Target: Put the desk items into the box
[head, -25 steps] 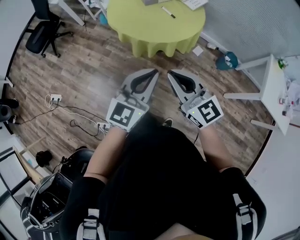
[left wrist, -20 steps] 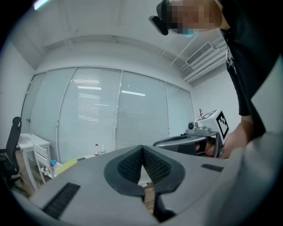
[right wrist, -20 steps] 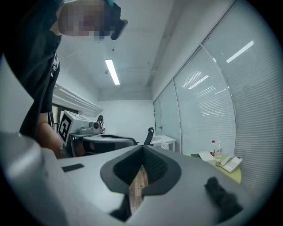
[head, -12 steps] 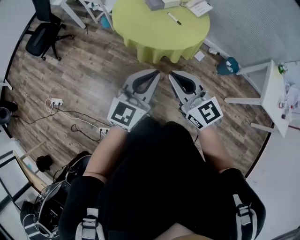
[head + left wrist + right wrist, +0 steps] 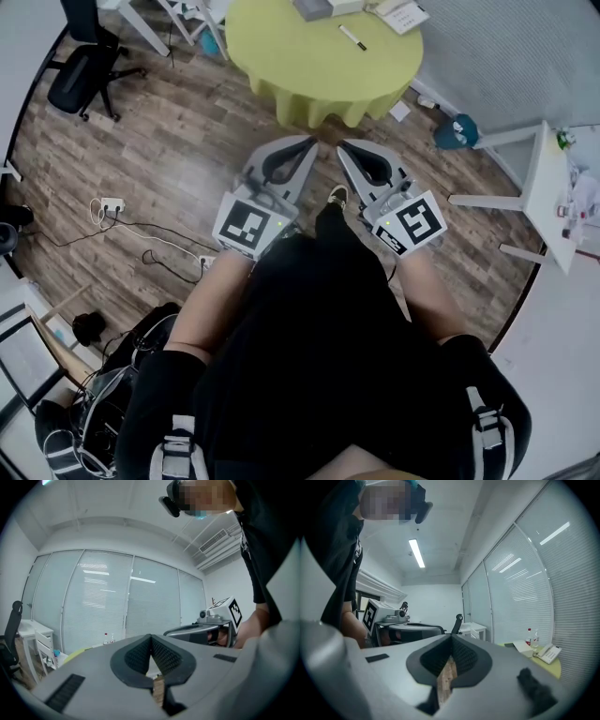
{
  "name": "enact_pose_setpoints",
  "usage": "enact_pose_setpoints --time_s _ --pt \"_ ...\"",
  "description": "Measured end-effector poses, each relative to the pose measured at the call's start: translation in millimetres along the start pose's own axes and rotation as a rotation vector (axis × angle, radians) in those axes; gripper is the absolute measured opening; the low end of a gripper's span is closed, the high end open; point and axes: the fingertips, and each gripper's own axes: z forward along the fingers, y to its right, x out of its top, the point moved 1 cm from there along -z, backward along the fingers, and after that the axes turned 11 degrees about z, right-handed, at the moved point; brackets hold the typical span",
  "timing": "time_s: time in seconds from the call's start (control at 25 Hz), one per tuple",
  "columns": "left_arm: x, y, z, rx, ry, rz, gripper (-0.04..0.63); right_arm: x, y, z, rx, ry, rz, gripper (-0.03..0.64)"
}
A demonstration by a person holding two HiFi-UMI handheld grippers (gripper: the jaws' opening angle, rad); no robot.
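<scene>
A round table with a green cloth [image 5: 319, 61] stands ahead on the wood floor. On it lie a black-and-white marker [image 5: 352, 37], a grey box-like item [image 5: 312, 7] and a white desk phone [image 5: 401, 13], cut by the top edge. My left gripper [image 5: 308, 143] and right gripper [image 5: 343, 148] are held side by side at waist height, short of the table, both shut on nothing. In the left gripper view the jaws [image 5: 150, 636] meet at their tips. The right gripper view shows its jaws [image 5: 451, 637] closed, with the phone [image 5: 547, 653] and a bottle [image 5: 528, 637] beyond.
A black office chair [image 5: 82, 70] stands at the far left. A white side table [image 5: 551, 178] is at the right, a teal object [image 5: 457, 131] near its leg. Power strips and cables [image 5: 112, 201] lie on the floor at left. My shoe [image 5: 337, 196] shows between the grippers.
The table has drawn slightly nearer and shifted right in the head view. My foot has stepped forward. Both grippers stay shut, side by side.
</scene>
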Motion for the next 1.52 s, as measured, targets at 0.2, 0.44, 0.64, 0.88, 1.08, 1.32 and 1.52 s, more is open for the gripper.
enact_pose_setpoints --time_s 0.2,0.44,0.64,0.88,1.08,1.32,1.52 --pt "-4 -11 6 0.014 -0.010 0.004 0.011 1 12 11 0.011 0.001 0.001 0.017" --pt "-5 -29 24 0.047 -0.007 0.011 0.011 8 35 27 0.042 0.008 0.002 0.017" --pt "-9 -45 46 0.058 -0.027 0.004 0.011 18 60 42 0.070 0.007 -0.010 0.017" --pt "-12 -67 83 0.071 -0.069 0.002 0.011 32 100 58 0.087 0.006 -0.011 0.017" --pt "-13 -83 119 0.072 -0.079 0.004 0.011 44 136 69 0.095 0.003 -0.007 0.017" --pt "-14 -97 158 0.077 -0.074 0.009 0.011 52 176 78 0.108 -0.002 -0.002 0.017" --pt "-16 -111 191 0.101 -0.117 0.005 0.011 64 210 86 0.125 -0.001 0.000 0.017"
